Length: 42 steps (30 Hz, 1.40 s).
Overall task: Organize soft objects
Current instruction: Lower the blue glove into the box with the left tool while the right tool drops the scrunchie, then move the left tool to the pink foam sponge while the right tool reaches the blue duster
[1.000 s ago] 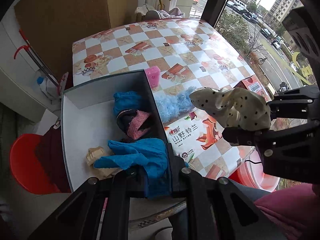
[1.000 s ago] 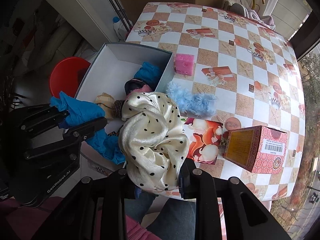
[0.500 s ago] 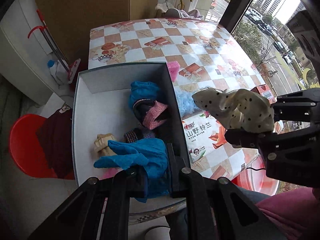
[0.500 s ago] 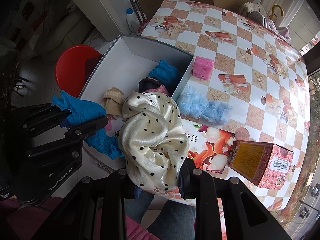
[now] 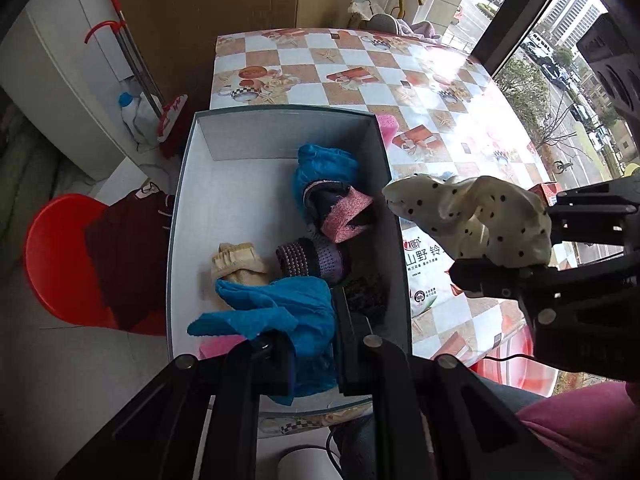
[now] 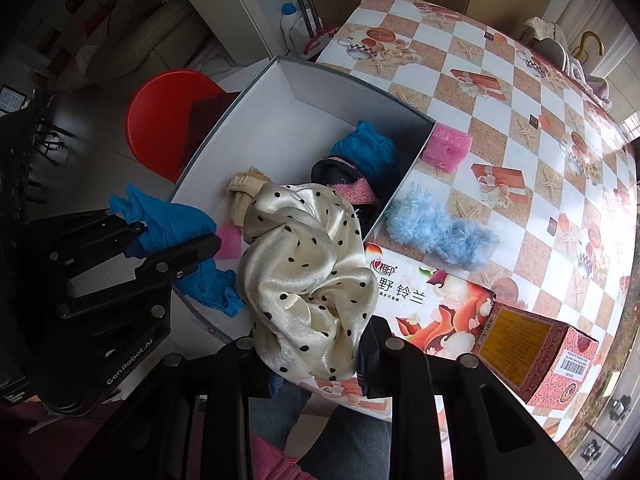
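Observation:
My left gripper (image 5: 310, 344) is shut on a blue cloth (image 5: 276, 312) and holds it above the near end of the white box (image 5: 224, 136). The blue cloth also shows in the right wrist view (image 6: 176, 228). My right gripper (image 6: 312, 352) is shut on a cream polka-dot scrunchie (image 6: 308, 276), held over the box's near right corner; it also shows in the left wrist view (image 5: 472, 220). Inside the box lie a blue item (image 5: 324, 168), a pink-and-dark item (image 5: 344, 212), a beige item (image 5: 236, 264) and a purple knit band (image 5: 308, 260).
On the checkered table (image 6: 520, 92) lie a pink sponge (image 6: 446, 148), a fluffy light-blue scrunchie (image 6: 436, 232), a flat printed box (image 6: 428, 304) and a red carton (image 6: 536, 352). A red stool (image 5: 56, 256) stands left of the table.
Both grippers have moved left, over the box, each still holding its cloth. The box now fills the middle of the left wrist view.

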### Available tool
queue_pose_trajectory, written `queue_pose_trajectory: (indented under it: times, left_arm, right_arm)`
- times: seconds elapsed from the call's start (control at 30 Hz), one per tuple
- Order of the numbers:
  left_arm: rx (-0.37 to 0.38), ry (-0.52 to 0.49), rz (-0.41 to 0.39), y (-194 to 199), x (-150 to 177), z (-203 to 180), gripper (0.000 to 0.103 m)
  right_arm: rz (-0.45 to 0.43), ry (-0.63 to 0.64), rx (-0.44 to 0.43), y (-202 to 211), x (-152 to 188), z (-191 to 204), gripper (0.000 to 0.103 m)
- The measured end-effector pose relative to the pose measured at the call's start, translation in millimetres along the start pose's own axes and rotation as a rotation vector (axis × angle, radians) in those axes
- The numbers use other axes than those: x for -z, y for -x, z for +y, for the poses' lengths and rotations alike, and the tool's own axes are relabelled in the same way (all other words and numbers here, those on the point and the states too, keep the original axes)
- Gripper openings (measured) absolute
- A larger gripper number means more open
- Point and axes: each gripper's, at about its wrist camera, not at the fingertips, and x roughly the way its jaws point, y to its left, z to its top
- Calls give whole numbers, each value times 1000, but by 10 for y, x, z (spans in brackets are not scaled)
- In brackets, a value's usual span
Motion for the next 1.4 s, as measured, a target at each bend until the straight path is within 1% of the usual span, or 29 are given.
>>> queue_pose_trajectory:
  times: [0.4, 0.6, 0.73, 0.87, 0.97, 1.07, 1.13, 1.17, 1.2, 1.23, 1.33, 1.37, 1.4]
  left_arm:
    - [-14, 68, 16, -35, 57, 171, 15]
    - [-35, 93, 23, -52, 63, 239, 15]
    - [-41, 127, 40, -99, 80, 309, 15]
    - [-39, 161, 51, -131, 99, 367, 16]
    - [-45, 168, 51, -139, 115, 372, 16]
    - [-56, 173, 50, -150, 123, 373, 27]
    - [-80, 183, 44, -151, 133, 383, 47]
    - [-91, 189, 43, -154, 136, 393, 52]
    - [-98, 195, 43, -158, 140, 402, 60]
    - [-99, 199, 46, -168, 140, 410, 64]
    - [-95, 214, 82, -233, 136, 436, 71]
    - [-87, 224, 79, -240, 140, 445, 73]
    - [-76, 231, 75, -245, 144, 452, 77]
  right_arm:
    - [16, 36, -10, -87, -98, 90, 27]
    - [10, 21, -24, -118, -139, 90, 27]
    - [24, 13, -43, -190, -172, 115, 27]
    - [29, 40, -36, -246, -201, 178, 27]
    - [38, 45, -35, -280, -228, 204, 27]
    - [47, 48, -28, -311, -255, 210, 27]
    - [52, 44, -35, -321, -277, 206, 29]
    - [52, 42, -35, -320, -288, 203, 37]
    - [49, 42, -32, -316, -294, 202, 44]
    - [42, 43, -29, -306, -302, 202, 52]
    - [34, 47, -25, -283, -320, 202, 53]
    - [35, 45, -24, -282, -325, 196, 53]
    - [37, 42, -25, -281, -329, 187, 53]
